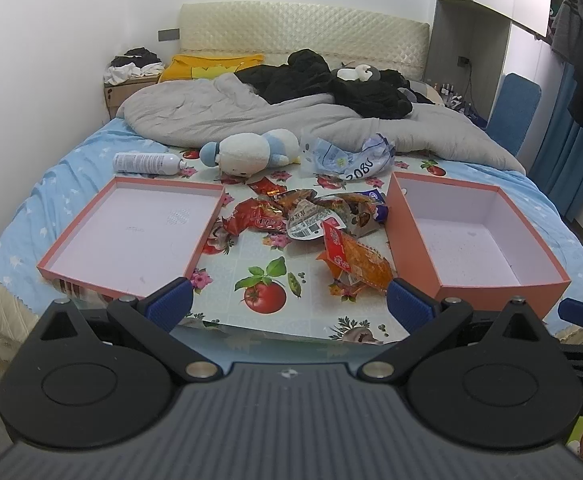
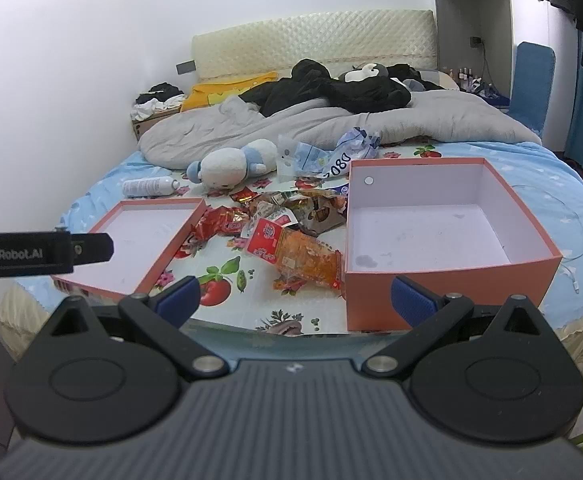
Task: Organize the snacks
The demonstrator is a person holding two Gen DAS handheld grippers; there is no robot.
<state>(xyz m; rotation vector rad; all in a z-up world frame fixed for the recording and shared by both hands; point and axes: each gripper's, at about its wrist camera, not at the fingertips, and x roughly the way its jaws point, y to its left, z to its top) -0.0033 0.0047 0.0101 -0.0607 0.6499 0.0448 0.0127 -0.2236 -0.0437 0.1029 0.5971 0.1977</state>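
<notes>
Both tools are hanging released over the near edge of the bed: the left gripper and the right gripper are gaping wide, grasping nothing. Just beyond them, the snack packets are lying heaped on a fruit-printed mat, between a shallow pink lid at left and a deeper pink box at right. Farther off, a plush toy is resting beside a white bottle.
</notes>
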